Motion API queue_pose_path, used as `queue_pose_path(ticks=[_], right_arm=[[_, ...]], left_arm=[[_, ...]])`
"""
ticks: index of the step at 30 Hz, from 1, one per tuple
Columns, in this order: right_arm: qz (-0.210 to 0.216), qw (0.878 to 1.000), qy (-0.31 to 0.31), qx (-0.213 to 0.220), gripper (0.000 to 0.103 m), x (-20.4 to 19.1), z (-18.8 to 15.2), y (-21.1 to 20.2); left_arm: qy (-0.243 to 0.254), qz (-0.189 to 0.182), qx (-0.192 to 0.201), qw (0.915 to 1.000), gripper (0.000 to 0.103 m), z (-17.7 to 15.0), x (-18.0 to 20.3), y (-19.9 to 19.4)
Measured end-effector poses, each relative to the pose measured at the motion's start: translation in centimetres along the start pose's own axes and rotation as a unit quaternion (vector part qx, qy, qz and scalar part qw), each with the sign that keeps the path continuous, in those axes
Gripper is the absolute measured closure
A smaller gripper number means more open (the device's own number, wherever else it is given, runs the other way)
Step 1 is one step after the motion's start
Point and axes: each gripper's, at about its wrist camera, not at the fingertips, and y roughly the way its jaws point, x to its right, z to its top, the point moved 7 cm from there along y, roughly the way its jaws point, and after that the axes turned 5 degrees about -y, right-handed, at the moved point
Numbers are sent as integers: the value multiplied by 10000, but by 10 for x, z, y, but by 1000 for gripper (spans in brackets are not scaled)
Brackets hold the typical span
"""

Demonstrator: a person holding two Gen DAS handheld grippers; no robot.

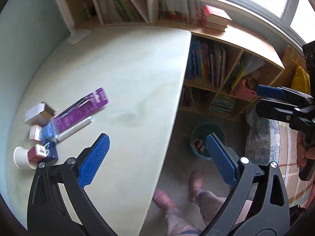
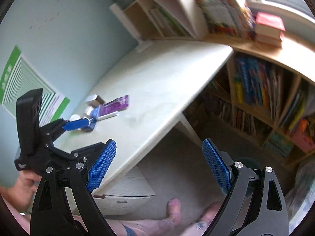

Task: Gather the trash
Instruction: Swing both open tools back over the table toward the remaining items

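A heap of trash lies at the left of the white table [image 1: 122, 74]: a purple package [image 1: 82, 110], a white tube [image 1: 75, 128], a white carton [image 1: 39, 113], a blue packet [image 1: 48, 135], a maroon box [image 1: 36, 153] and a paper cup [image 1: 21, 157]. My left gripper [image 1: 157, 137] hangs open and empty over the table's right edge, to the right of the heap. On the floor beyond stands a teal bin [image 1: 200, 131], partly hidden by one finger. My right gripper [image 2: 159, 143] is open and empty off the table's edge; the purple package [image 2: 116, 104] lies far ahead to its left.
Low bookshelves [image 1: 216, 72] full of books run under the window behind the table. A red book stack [image 1: 214, 17] rests on top. A person's legs and pink shoes [image 1: 163, 196] stand by the table. A drawer unit [image 2: 126, 194] sits under it. A patterned rug [image 1: 261, 137] lies right.
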Motion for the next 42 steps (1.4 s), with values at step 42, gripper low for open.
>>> queue_pose_path(ticks=[42], right_arm=[[629, 9724, -2162, -617, 14, -202, 54, 144]], left_arm=[[-2578, 1297, 272, 9571, 7, -104, -297, -68]])
